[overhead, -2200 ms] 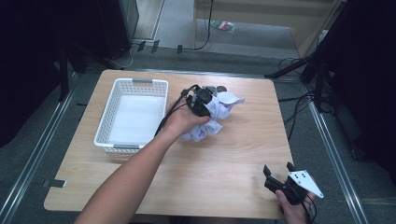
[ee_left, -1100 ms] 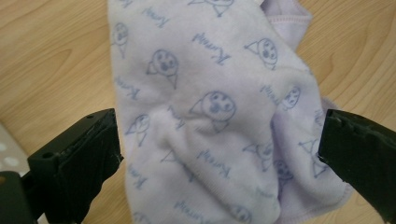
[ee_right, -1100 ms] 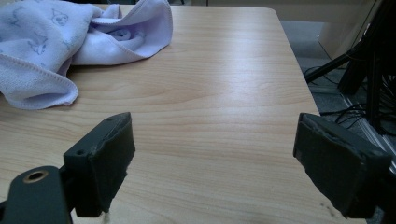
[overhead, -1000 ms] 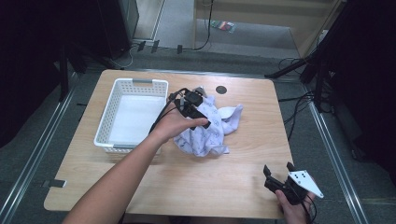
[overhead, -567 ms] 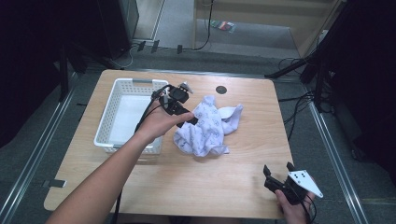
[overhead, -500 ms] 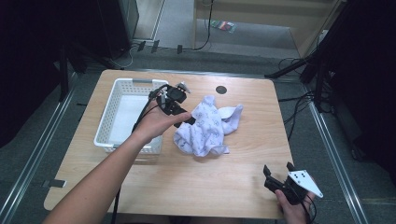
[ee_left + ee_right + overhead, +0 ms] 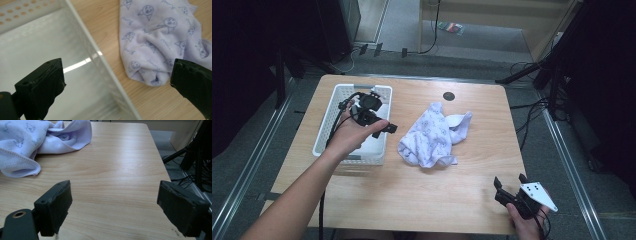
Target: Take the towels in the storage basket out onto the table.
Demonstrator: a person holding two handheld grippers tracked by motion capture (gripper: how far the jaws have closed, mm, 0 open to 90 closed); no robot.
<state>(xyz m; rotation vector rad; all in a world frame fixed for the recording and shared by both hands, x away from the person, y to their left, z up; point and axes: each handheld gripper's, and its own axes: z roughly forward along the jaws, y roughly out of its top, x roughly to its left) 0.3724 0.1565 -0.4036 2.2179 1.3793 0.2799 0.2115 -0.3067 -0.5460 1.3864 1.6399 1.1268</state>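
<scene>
Left gripper, jaws wide apart and empty, hovers over the white basket's rim; the lilac printed towel lies crumpled on the table beside it, ungrasped, so picking up and binning apparently remain.

Black tools, grey three-cornered plate

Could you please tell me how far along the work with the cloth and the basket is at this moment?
Nothing looks finished: the printed cloth lies crumpled on the table, outside the white basket. In hand: the left gripper hovers open over the basket's edge, holding nothing. The right gripper waits open near the table's front. If the cloth belongs in the basket, that remains.
</scene>
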